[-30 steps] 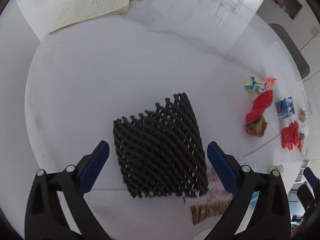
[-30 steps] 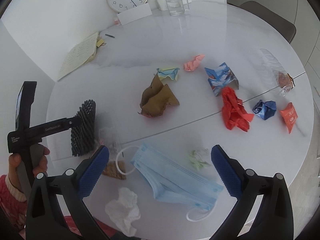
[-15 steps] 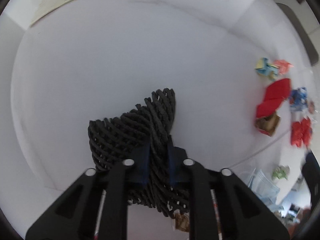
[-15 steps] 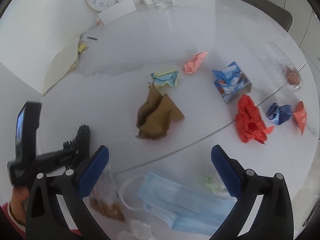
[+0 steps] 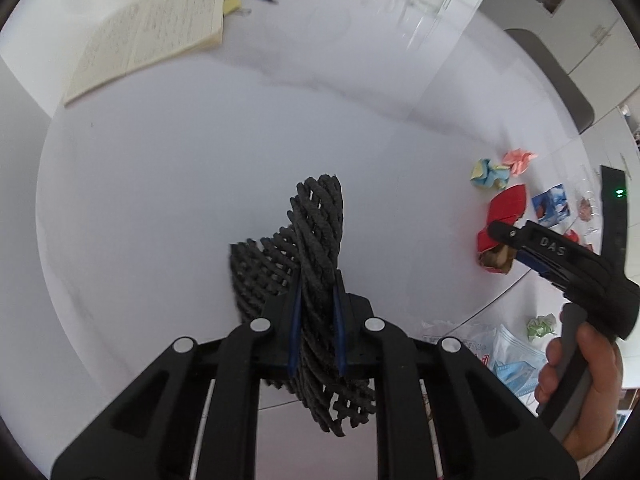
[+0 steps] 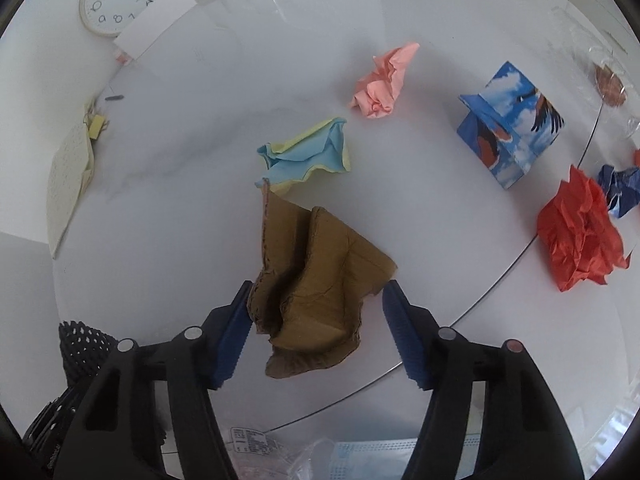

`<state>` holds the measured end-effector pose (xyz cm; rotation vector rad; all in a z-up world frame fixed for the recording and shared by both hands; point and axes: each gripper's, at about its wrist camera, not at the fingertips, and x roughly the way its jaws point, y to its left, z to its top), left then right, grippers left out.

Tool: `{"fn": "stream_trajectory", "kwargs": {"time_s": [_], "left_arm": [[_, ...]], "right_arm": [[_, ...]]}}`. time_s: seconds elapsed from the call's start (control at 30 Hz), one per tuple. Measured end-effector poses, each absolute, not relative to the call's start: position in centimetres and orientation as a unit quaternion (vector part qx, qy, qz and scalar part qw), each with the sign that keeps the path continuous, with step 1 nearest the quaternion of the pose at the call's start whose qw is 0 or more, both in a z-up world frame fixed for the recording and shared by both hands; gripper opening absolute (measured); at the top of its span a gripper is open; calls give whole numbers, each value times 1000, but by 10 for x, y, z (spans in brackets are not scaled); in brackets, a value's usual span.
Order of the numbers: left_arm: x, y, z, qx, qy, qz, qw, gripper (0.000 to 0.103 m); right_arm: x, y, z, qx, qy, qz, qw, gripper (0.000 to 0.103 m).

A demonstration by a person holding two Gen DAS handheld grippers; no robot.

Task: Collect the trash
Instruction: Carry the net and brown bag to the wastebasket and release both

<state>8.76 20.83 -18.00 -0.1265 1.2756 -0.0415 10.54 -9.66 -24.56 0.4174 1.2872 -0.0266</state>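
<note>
Two wrist fisheyes, both looking down and forward over one white table [image 5: 168,184]

The left wrist view sits close over its black foam net [image 5: 316,240]; the right wrist view hangs close over crumpled brown cardboard [image 6: 316,280]. Both views share that net [image 6: 82,344], the cardboard, and the notebook [image 5: 152,36] far ahead.

black lattice foam net [image 5: 318,240] | brown cardboard [image 6: 316,284] | red paper [image 6: 580,232] | blue-white bird-print box [image 6: 512,124]

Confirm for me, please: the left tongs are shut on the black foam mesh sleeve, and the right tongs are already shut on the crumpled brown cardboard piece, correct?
Not quite. The right tongs are open, straddling the crumpled brown cardboard piece without clamping it, as the right wrist view shows. The left tongs are indeed shut on the black foam mesh sleeve.
</note>
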Motion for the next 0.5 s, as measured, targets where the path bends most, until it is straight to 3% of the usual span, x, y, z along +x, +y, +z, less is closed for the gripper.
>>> {"fn": "stream_trajectory", "kwargs": {"time_s": [0.07,0.1,0.5], "left_arm": [[87,210,-174,-51,585,-23,809,13],[87,211,-173,-50,582,-26,811,13],[81,206,-148,-43,555,-53,829,13]], "right_arm": [[104,-97,-244,197,594,-7,780,59],[104,-98,-244,201,593,-3,780,50],[79,-119,-202,224,552,38,803,49]]}}
